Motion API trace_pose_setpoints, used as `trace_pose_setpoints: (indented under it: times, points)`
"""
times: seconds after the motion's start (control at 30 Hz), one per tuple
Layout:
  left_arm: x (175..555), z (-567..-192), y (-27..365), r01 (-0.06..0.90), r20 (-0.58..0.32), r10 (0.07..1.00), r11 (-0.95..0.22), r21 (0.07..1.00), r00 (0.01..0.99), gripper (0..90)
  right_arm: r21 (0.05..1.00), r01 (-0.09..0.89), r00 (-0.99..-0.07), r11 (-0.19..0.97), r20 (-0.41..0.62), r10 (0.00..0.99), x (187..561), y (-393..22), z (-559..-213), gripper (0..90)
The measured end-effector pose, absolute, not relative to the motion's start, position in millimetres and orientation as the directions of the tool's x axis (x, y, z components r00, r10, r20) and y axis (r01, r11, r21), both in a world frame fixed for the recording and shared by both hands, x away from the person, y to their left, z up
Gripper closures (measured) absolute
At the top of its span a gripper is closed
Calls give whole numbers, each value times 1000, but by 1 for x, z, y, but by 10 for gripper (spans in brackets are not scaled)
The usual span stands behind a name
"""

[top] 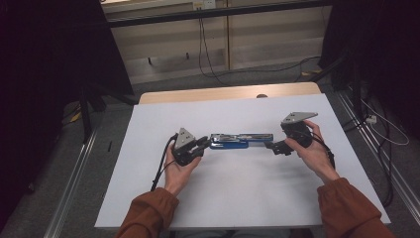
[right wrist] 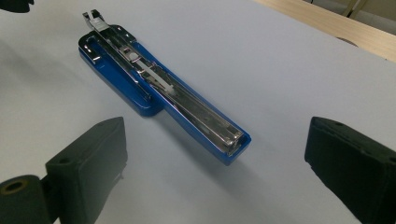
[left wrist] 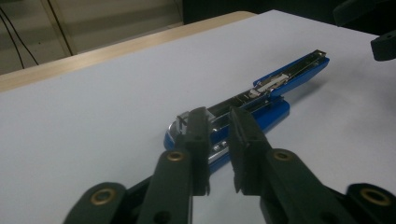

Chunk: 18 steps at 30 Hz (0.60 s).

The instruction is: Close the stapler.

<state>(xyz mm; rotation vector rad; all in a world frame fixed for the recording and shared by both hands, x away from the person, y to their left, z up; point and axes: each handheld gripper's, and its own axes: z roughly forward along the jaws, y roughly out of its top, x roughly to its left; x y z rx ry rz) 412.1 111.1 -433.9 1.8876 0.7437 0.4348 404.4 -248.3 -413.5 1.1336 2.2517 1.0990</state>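
Note:
A blue stapler (top: 237,140) lies folded out flat on the white table (top: 223,198), its metal rail facing up. My left gripper (top: 204,144) sits at the stapler's left end. In the left gripper view its jaws (left wrist: 215,112) stand close together with a narrow gap, the stapler (left wrist: 280,79) running away beyond them. The pads press on nothing that I can see. My right gripper (top: 273,147) is at the stapler's right end, jaws wide apart. In the right gripper view the stapler (right wrist: 154,79) lies ahead of that gripper (right wrist: 215,128), untouched.
The table's wooden far edge (top: 223,93) runs behind the white top. Cables (top: 205,54) hang and trail on the floor beyond it. Dark stands (top: 89,104) flank the table on both sides.

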Motion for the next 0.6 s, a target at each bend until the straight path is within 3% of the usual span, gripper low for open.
trace_pose_setpoints:
  times: [0.13, 0.6]
  points:
    - [417, -437, 106, 308, -27, 675, -301, 903, 738, 900, 786, 496, -600, 368, 3, 800, 405, -248, -414, 56]
    - [428, -450, 90, 310, 15, 661, -371, 876, 751, 900, 785, 498, -603, 369, 9, 797, 406, -249, -416, 56]
